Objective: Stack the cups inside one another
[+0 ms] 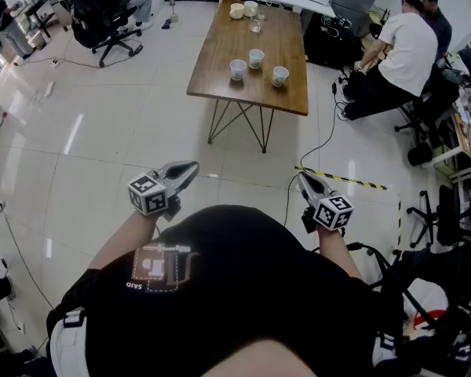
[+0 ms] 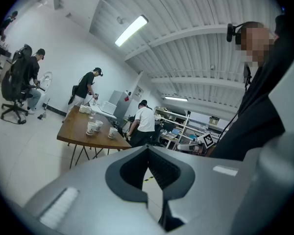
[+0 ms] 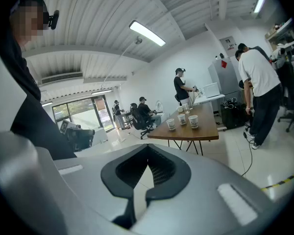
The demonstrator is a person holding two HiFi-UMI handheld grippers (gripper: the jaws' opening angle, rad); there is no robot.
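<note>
Three white paper cups (image 1: 256, 63) stand apart near the front edge of a wooden table (image 1: 220, 73) far ahead; they show small in the left gripper view as cups (image 2: 94, 127) and in the right gripper view as cups (image 3: 182, 120). My left gripper (image 1: 190, 168) is held close to the body at the left, shut, with nothing in it. My right gripper (image 1: 301, 179) is at the right, also shut and empty. Both are well short of the table. In each gripper view the jaw tips meet, left gripper (image 2: 148, 148), right gripper (image 3: 148, 148).
More cups and a glass (image 1: 256, 20) sit at the table's far end. People sit or stand at desks at the right (image 1: 404, 49) and by office chairs (image 1: 102, 14) at the back left. A cable and striped floor tape (image 1: 345, 181) lie between me and the table.
</note>
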